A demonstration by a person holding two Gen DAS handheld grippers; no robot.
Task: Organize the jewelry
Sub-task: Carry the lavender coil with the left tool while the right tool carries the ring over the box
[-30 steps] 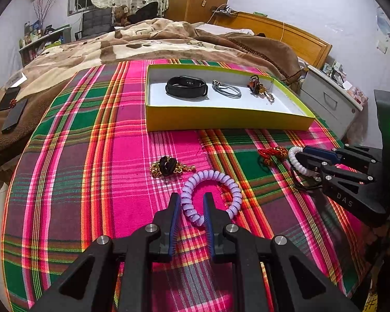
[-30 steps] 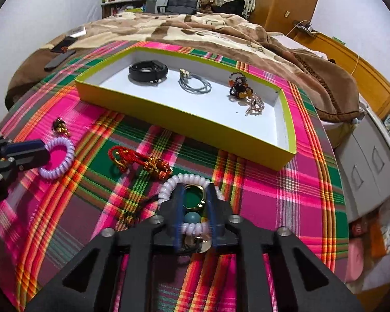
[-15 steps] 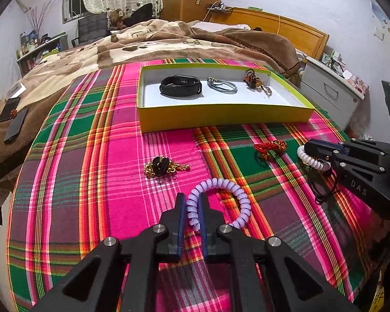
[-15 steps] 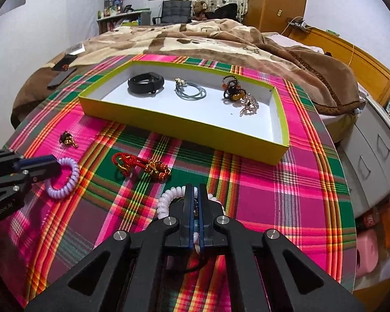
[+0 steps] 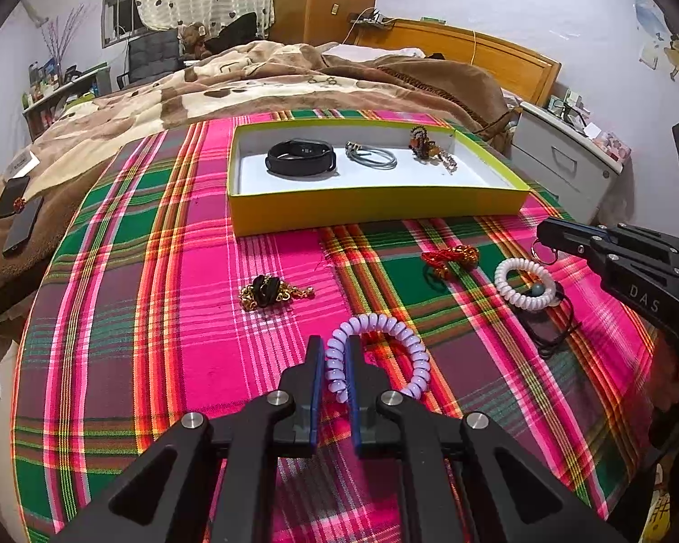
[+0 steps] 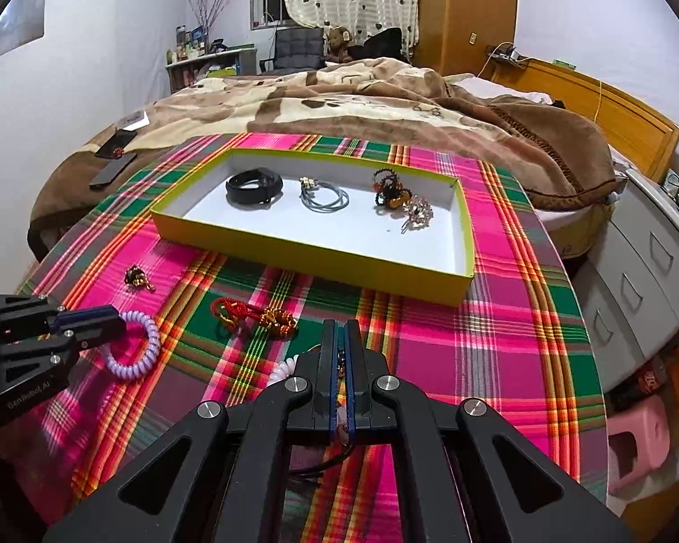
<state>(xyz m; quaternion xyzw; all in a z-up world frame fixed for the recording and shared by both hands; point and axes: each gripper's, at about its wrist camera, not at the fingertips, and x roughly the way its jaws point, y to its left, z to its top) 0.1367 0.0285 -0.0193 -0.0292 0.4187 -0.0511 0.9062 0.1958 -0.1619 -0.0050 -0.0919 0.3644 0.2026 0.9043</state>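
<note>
My left claw (image 5: 335, 348) pinches one side of the lilac coil bracelet (image 5: 384, 353), its jaws having just closed onto the coil; the rest of the loop curls ahead and to the right of my fingertips, lying on the plaid cloth (image 5: 181, 339). My right claw (image 6: 339, 330) is clamped tight, jaws nearly touching, on the white coil bracelet (image 6: 285, 371). That bracelet sags below the claw, and in the left camera's view a metal ring shows at the claw's tip and a dark cord (image 5: 552, 330) trails from the bracelet to the cloth.

Ahead of both claws, well beyond the loose pieces, sits the yellow tray (image 6: 312, 262). On its white floor lie a black band (image 6: 253, 185), a grey wire loop (image 6: 326, 197) and a beaded cluster (image 6: 394, 190).

Between the claws and the tray, a red and gold knotted piece (image 6: 253, 314) lies just ahead and left of my right claw. A gold chain with a black stone (image 5: 271, 292) rests ahead and left of my left claw.
</note>
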